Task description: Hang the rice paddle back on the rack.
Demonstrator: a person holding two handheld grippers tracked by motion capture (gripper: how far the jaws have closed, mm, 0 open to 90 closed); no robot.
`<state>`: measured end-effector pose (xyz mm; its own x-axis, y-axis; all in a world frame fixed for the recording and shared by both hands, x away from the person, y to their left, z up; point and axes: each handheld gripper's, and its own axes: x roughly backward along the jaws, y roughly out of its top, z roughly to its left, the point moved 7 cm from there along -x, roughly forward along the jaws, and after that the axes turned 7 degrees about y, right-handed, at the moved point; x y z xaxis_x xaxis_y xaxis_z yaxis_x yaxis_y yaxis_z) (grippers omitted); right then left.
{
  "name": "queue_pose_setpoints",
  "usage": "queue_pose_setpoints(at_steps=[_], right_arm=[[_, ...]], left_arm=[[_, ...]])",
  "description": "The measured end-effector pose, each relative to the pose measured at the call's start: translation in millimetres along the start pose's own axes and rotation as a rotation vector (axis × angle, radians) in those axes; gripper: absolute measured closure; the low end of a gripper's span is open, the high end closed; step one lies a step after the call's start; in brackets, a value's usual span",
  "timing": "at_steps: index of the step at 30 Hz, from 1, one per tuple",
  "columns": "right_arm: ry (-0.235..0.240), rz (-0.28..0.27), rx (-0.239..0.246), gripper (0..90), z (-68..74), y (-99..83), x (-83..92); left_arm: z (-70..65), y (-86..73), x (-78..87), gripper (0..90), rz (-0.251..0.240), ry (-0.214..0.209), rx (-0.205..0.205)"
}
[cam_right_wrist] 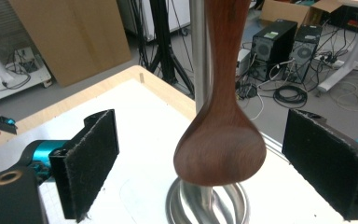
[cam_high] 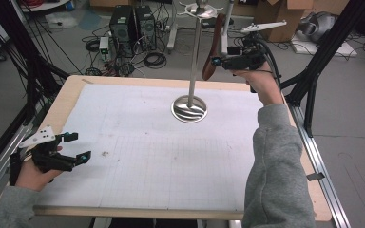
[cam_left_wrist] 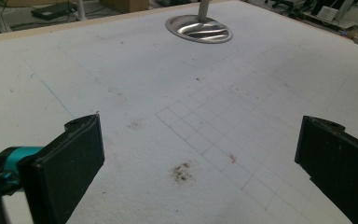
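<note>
One wooden spoon (cam_high: 212,50) hangs from the top of a single metal stand (cam_high: 194,57) at the far middle of the table (cam_high: 71,95). Its long axis runs nearly upright, handle up and bowl pointing down, with the bowl just right of the stand's pole and well above the round base. In the right gripper view the bowl (cam_right_wrist: 221,144) sits between the two black pads, and neither pad touches it. The right gripper (cam_high: 218,62), raised at the far right, is released, its jaws spread wide on either side of the spoon. The left gripper (cam_high: 76,147) rests low at the near left corner, also released, jaws wide apart over bare white paper. Two grippers, one spoon and one stand are in sight.
</note>
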<state>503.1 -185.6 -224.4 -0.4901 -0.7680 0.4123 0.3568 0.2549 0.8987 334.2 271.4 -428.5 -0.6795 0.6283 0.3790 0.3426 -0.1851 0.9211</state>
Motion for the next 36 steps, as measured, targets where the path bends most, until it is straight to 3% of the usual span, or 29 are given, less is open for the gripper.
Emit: queue_pose_setpoints(at_steps=[5, 14, 20, 26, 27, 28, 33, 36], right_arm=[[-0.028, 0.013, 0.011, 0.1, 1.9, -8.6, 0.4], [0.003, 0.025, 0.033, 0.1, 8.5, -26.3, 4.8], [0.013, 0.037, 0.049, 0.2, 6.4, -41.5, 6.7], [0.008, -0.007, 0.066, 0.2, 5.7, -52.6, 13.4], [0.008, -0.007, 0.066, 0.2, 5.7, -52.6, 13.4], [-0.006, -0.006, 0.104, 0.4, 5.7, -57.1, 16.1], [0.005, -0.023, 0.094, 0.4, 5.9, -66.3, 21.4], [0.006, -0.027, 0.081, 0.4, 5.0, -74.8, 23.8]], left_arm=[[0.8, 1.2, -5.1, 1.8, 0.003, -0.005, -0.001], [0.0, 4.2, -11.1, 1.8, 0.000, -0.012, -0.006], [-0.8, 9.7, -9.9, 1.8, -0.041, 0.004, -0.022], [-0.1, 10.2, -9.2, 1.8, -0.041, -0.007, 0.002], [-1.4, 11.6, -8.3, 1.8, -0.047, -0.027, 0.019], [-4.3, 16.4, -6.3, 1.8, -0.082, -0.051, 0.045], [-7.4, 19.4, -6.5, 1.8, -0.092, -0.053, 0.043], [-6.3, 15.8, -9.4, 1.8, -0.070, -0.046, 0.043]])
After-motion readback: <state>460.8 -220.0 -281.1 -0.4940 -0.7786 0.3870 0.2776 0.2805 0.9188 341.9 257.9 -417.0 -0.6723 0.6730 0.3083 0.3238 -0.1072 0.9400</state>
